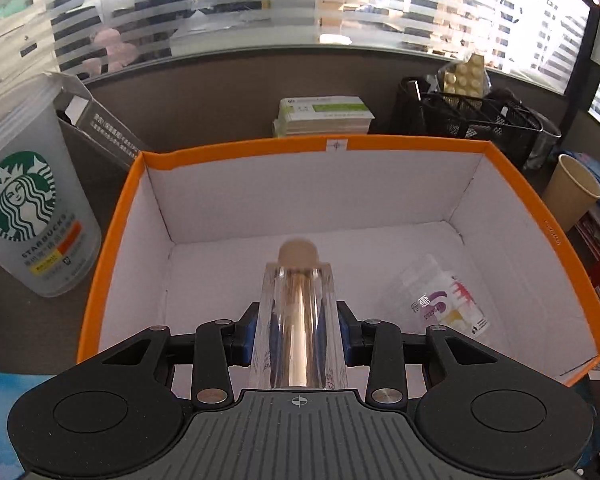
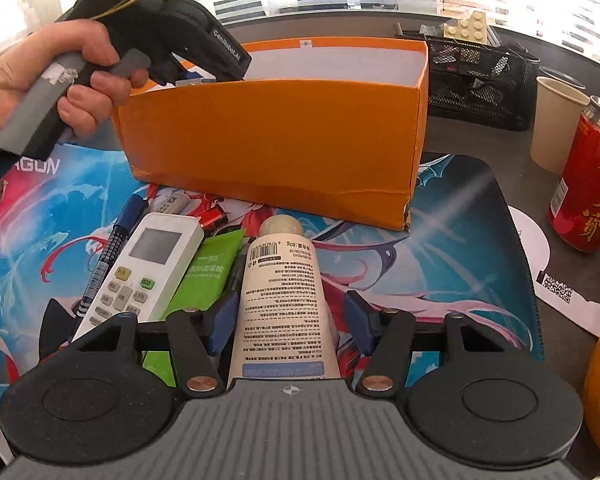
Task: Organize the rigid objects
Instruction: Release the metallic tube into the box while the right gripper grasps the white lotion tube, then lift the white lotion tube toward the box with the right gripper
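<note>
the left claw (image 1: 299,334) is narrowed onto a clear tube with a beige cap (image 1: 299,312), its blue pads pressed against both sides, and it holds the tube over the inside of the orange box (image 1: 236,145). a small clear bottle with a purple label (image 1: 446,300) lies on the box's white floor, to the right of the tube and apart from it. in the right wrist view the person's hand (image 2: 56,80) grips the left claw's handle at the near left corner of the box.

the right claw (image 2: 290,320) is about half open around a white tube with printed text (image 2: 282,300) that lies on the colourful mat (image 2: 460,240) on the tabletop. its left pad touches the tube's side; the right pad stands off with a visible gap, so nothing is clamped. just left of the tube lie a green sachet (image 2: 210,272), a white remote (image 2: 144,268) and a blue pen (image 2: 110,248).
</note>
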Available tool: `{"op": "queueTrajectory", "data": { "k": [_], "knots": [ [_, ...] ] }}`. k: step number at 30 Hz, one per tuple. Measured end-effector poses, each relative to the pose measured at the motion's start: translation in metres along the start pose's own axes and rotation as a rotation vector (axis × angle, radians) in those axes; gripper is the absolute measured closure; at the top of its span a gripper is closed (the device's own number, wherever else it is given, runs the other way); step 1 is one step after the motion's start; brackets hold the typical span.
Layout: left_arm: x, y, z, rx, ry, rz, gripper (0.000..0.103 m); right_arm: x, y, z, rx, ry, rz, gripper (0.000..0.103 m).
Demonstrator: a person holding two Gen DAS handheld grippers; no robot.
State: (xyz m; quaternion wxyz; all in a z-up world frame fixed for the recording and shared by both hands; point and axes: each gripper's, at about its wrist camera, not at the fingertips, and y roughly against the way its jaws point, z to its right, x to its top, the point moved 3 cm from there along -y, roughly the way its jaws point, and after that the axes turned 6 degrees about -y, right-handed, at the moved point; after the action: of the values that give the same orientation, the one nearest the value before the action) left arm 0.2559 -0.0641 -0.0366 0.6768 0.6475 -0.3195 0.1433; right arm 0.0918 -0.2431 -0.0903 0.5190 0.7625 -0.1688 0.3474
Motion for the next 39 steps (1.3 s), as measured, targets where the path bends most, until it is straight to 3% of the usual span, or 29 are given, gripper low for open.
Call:
{"op": "queueTrajectory", "data": {
  "k": [4,8,17,22,27,29,37,39],
  "knots": [
    [0.000,-0.005,0.001,0.007,0.000,-0.014,0.068,0.000,-0.001,-0.002,-0.014,0.004,0.006,0.048],
    [0.000,-0.006,0.004,0.022,-0.013,-0.014,0.068,-0.001,-0.003,-0.004,-0.020,0.010,0.017,0.056],
    [-0.004,-0.010,0.008,0.054,-0.014,-0.008,0.068,-0.005,-0.003,-0.017,-0.097,0.098,0.045,0.057],
    [-0.004,-0.002,0.011,0.115,-0.056,0.044,0.055,-0.006,-0.003,-0.020,-0.120,0.123,0.051,0.057],
    [-0.007,0.007,0.008,0.126,-0.052,0.060,0.055,-0.006,-0.003,-0.020,-0.128,0.122,0.050,0.058],
    [-0.009,0.015,0.008,0.136,-0.057,0.084,0.050,-0.006,-0.004,-0.020,-0.128,0.116,0.051,0.058],
    [-0.034,0.074,0.005,0.128,-0.049,0.244,0.008,-0.007,0.000,-0.017,-0.109,0.070,0.040,0.059],
    [-0.043,0.088,0.004,0.124,-0.036,0.282,0.003,-0.007,0.001,-0.015,-0.097,0.049,0.035,0.059]
  ]
}}
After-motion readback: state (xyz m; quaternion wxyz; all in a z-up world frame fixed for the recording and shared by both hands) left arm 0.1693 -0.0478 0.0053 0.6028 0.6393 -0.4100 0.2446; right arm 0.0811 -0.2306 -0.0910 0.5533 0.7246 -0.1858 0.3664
